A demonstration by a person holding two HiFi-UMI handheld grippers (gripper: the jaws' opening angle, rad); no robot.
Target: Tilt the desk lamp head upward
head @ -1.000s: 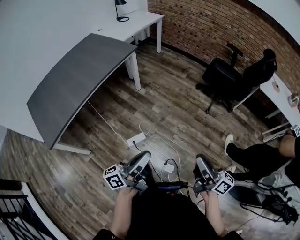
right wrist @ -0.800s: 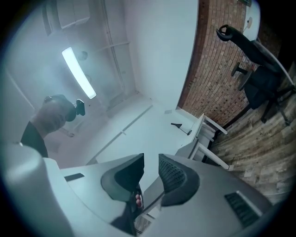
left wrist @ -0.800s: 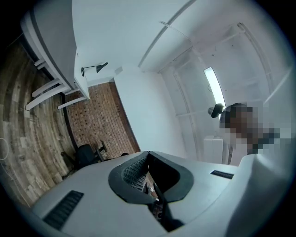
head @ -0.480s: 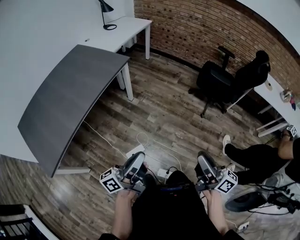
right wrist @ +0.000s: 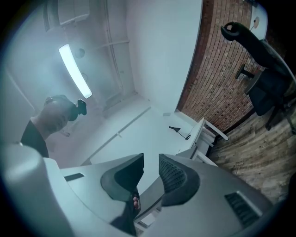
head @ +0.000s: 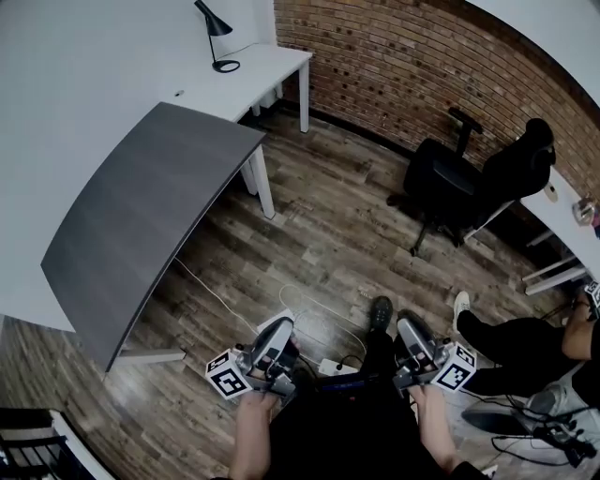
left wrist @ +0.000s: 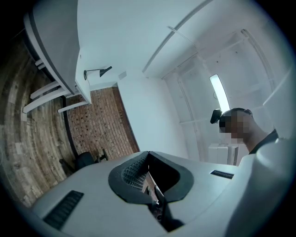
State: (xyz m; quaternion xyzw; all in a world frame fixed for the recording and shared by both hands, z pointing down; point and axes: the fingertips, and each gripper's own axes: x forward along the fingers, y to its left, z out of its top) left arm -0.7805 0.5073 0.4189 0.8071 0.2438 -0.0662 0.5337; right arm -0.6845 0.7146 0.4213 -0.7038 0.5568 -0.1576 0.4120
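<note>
White desk (head: 274, 67) — a black desk lamp (head: 217, 39) stands on it.

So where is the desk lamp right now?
In the head view the black desk lamp stands at the top left, on the white desk by the brick wall, just beyond the grey desk.

The left gripper (head: 280, 330) is closed and empty. The right gripper (head: 409, 328) has just been opening, with nothing between its jaws. Both are well apart from the desk (head: 141, 216).
</note>
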